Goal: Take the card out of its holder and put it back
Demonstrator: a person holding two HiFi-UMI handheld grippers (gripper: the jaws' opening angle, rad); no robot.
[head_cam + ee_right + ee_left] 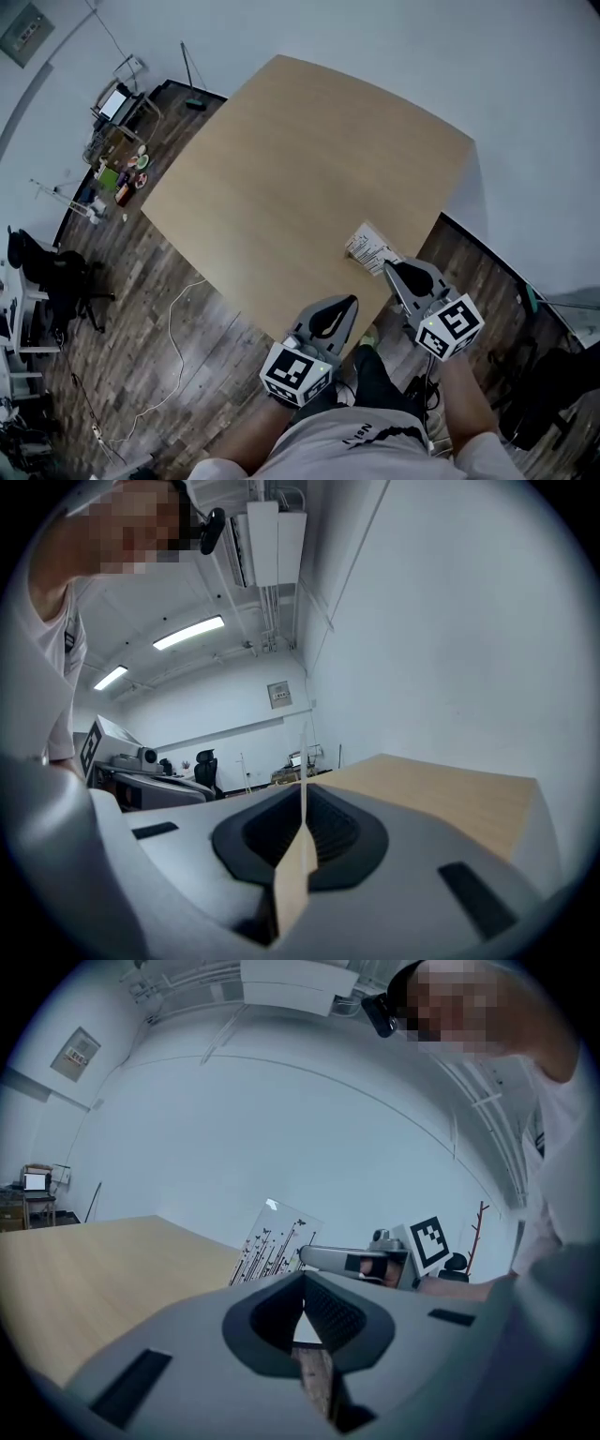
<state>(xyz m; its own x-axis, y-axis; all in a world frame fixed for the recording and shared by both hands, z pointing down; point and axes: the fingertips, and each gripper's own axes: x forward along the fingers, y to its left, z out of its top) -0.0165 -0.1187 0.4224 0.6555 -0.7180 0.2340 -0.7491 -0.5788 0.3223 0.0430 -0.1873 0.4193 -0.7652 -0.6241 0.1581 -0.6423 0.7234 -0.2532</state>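
From the head view, a pale wooden table [281, 169] stood over a dark plank floor [178, 337], and both tools were held at its near edge. The right gripper [392, 272] reached in from the corner with its tips at the card [372, 248], a white printed piece that sat over the tabletop close to that edge. The left gripper [349, 304] pointed the same way just beside it, apart from the card. In the left gripper view, the left gripper [305, 1283] had its jaws brought together tip to tip with nothing between them, only floor showing through the gap below. Ahead of it the card [277, 1239] stood tilted above the table [84, 1269], printed with thin dark stems and small butterflies, and the right gripper [314, 1257] met its lower edge, its marker cube [427, 1241] behind. In the right gripper view, the right gripper [302, 832] was clamped on the card [293, 878], seen edge-on as a thin strip rising from between the pads, with the table [450, 794] stretching off to the right. Whether a holder was around the card could not be told.
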